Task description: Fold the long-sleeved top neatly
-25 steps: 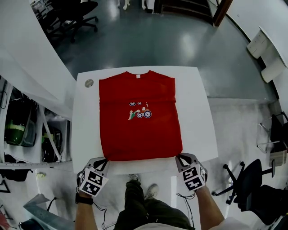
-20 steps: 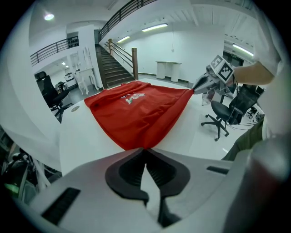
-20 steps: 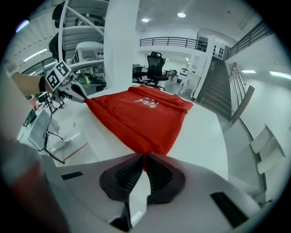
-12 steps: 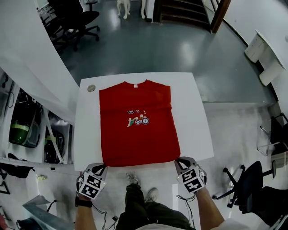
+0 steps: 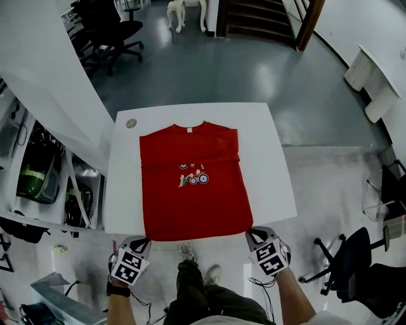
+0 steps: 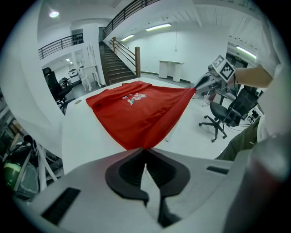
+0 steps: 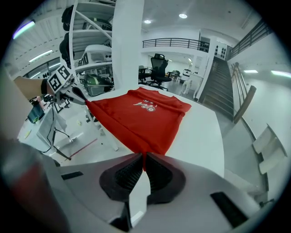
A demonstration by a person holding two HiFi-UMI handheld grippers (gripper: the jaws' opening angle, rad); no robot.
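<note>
Currently, at the left hand-held gripper (image 5: 144, 241): jaws pressed together on the near-left hem corner of the red long-sleeved top (image 5: 190, 184), cloth pinched between the ribbed pads (image 6: 128, 172). At the right hand-held gripper (image 5: 250, 233): jaws likewise closed, with the near-right hem corner clamped between them. Both positioned just off the near edge of the white worktop (image 5: 269, 165), one in each hand of the person, marker cubes uppermost. Hem drawn in a straight line between the two clamped corners, just past the worktop's near edge. Remainder of the top spread flat on the worktop, printed front up, collar toward the far edge, outline roughly rectangular. Small round disc (image 5: 130, 123) on the far-left corner of the worktop, close to the shoulder but apart from the cloth. Beyond the worktop: grey floor, black office chair (image 5: 111, 28), staircase (image 5: 260, 19).
</note>
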